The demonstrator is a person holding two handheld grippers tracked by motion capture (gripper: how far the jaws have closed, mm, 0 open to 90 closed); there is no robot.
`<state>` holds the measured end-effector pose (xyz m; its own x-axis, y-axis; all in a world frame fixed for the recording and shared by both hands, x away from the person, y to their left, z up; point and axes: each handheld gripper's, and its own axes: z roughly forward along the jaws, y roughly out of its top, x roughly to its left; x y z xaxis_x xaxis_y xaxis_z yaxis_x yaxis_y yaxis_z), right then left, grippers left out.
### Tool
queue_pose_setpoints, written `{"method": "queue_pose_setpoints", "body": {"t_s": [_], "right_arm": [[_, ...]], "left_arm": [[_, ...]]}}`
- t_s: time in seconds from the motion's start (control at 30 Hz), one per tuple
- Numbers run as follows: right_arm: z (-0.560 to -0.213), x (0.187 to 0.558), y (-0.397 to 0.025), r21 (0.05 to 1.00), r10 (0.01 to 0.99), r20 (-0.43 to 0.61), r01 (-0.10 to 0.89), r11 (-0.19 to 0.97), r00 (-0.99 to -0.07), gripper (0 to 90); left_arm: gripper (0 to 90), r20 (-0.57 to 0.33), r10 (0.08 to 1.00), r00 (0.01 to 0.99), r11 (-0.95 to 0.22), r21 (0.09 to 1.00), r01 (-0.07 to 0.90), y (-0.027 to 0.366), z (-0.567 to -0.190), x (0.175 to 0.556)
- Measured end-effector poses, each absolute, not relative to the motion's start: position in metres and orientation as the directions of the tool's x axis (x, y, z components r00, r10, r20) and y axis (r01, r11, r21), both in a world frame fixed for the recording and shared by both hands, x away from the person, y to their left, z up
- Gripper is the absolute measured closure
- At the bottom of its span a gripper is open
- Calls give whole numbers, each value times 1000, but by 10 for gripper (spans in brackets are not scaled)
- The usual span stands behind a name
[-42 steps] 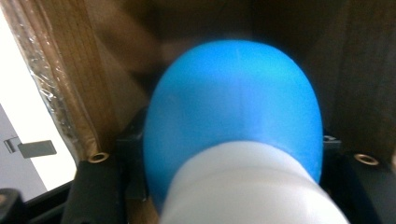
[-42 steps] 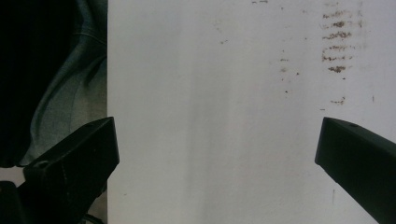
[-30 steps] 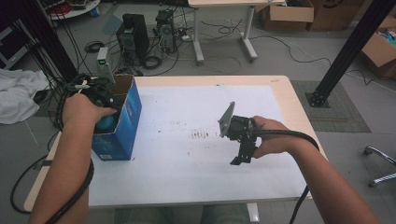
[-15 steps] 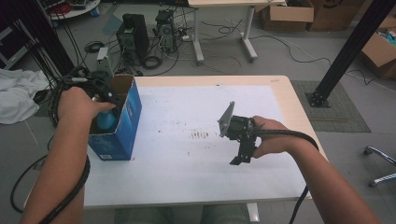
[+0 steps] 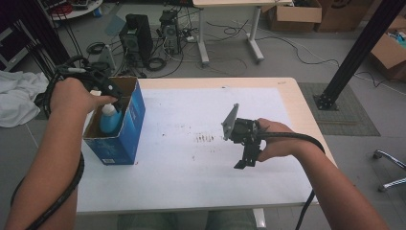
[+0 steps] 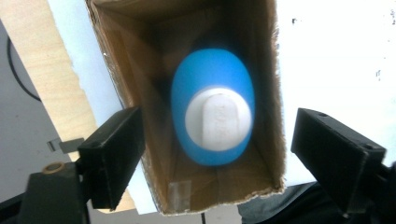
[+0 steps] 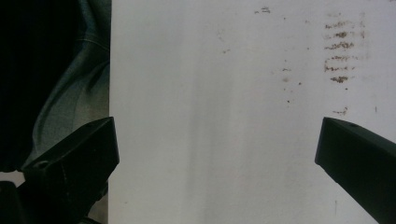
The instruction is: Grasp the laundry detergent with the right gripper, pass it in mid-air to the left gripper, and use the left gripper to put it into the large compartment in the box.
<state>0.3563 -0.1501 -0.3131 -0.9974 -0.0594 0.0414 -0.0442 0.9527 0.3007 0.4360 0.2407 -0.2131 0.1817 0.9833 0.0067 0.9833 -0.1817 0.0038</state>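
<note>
A blue bottle (image 5: 109, 120) with a white cap stands upright inside the open blue cardboard box (image 5: 125, 139) at the table's left. My left gripper (image 5: 109, 92) hovers just above the box's opening, held by a hand. In the left gripper view its jaws are spread wide on either side of the box (image 6: 130, 88), and the bottle (image 6: 212, 126) sits below them, untouched. My right gripper (image 5: 245, 160) points down over the white sheet (image 5: 191, 115) right of centre. It (image 7: 217, 144) is open with nothing between its jaws.
Brown smudges (image 5: 206, 139) mark the sheet's middle. The wooden table edge (image 5: 297, 96) borders the sheet at right. On the floor beyond are computer towers (image 5: 136, 36), cables, cardboard boxes (image 5: 292, 14), a black post (image 5: 354, 52), a white cloth (image 5: 16, 100) and a chair base (image 5: 390, 163).
My left hand and gripper have risen up and back from the box, uncovering the bottle, which stays inside. The right gripper has not moved.
</note>
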Motion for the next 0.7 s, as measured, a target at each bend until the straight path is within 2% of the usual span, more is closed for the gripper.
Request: {"method": "queue_pose_setpoints", "body": {"t_s": [0.7], "right_arm": [[-311, 355, -154, 299, -49, 39, -35, 954, -998, 0]], "left_arm": [[92, 27, 957, 290, -291, 55, 955, 203, -176, 437]]}}
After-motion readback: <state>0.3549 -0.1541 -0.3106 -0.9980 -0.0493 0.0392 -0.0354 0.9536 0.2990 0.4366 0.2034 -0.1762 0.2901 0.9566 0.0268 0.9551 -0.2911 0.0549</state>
